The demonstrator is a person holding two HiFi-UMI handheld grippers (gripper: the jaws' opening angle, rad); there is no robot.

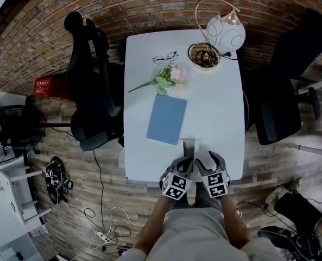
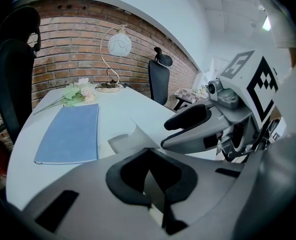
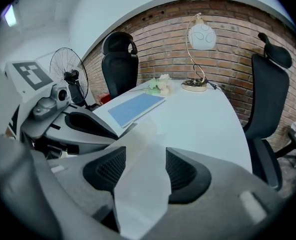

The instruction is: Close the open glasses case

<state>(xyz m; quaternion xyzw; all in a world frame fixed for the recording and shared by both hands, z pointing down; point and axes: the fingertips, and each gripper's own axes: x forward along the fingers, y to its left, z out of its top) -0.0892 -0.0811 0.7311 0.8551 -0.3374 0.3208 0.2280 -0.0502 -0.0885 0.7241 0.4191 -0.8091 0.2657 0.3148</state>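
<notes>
Nearest in the head view is the person's lap [image 1: 189, 234]; just beyond it the left tongs [image 1: 185, 160] and right tongs [image 1: 200, 161] sit side by side at the near edge of the white worktop [image 1: 218, 116]; the grey glasses case [image 1: 189, 146] stands between their tips, just nearer than the blue folder's [image 1: 166, 119] near right corner. Beyond the folder lie pale flowers [image 1: 167, 79], touching its far edge; further beyond it are a pair of spectacles [image 1: 165, 57] and, to the folder's far right, a globe lamp [image 1: 226, 32]. A black chair [image 1: 93, 86] stands to the folder's left, off the worktop, and another [image 1: 280, 99] well to its right.

In the left gripper view the left tongs are narrow, their dark pads closed on a thin pale panel of the case; a grey flap of the case rises just right of the folder's near end.

In the right gripper view the right tongs are also fairly narrow, a pale panel of the case filling the gap between the ribbed pads; the folder lies beyond and to the left.
</notes>
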